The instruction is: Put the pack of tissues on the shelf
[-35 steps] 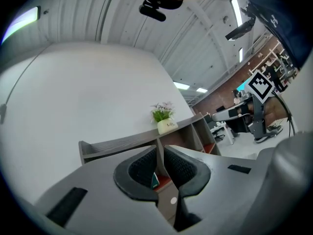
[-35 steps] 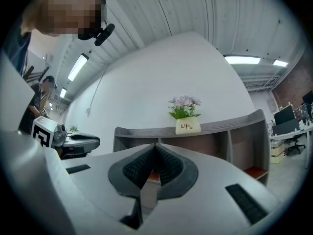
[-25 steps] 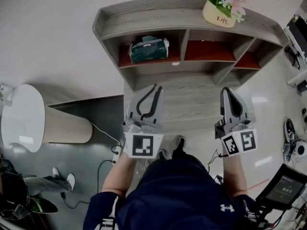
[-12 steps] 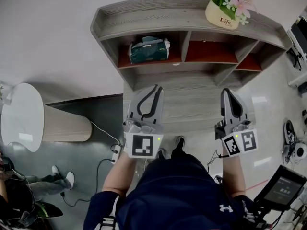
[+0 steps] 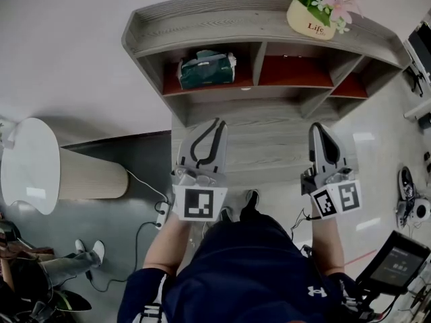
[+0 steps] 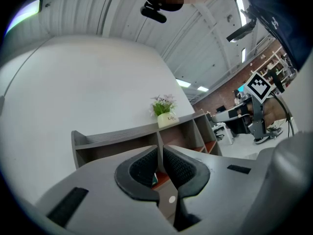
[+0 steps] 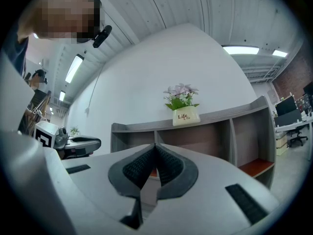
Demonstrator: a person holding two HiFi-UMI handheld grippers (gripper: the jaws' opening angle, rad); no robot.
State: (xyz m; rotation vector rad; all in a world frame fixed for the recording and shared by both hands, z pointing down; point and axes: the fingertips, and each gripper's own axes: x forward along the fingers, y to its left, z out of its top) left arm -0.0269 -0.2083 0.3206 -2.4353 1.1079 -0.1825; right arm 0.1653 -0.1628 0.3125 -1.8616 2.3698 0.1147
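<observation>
The pack of tissues (image 5: 207, 69) lies in the left compartment of the shelf (image 5: 202, 20), upper centre, and the left tongs (image 5: 217, 124) and right tongs (image 5: 320, 128) are pressed together empty below, so a stray forward reach might knock it out.

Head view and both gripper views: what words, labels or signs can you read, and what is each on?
"Life", a smaller "Life" below it: cream flower pot on the shelf top.
Pack of tissues: print too small to read.
Screen at lower right: too blurred to read.
Dark shirt: a white logo, no letters.
</observation>
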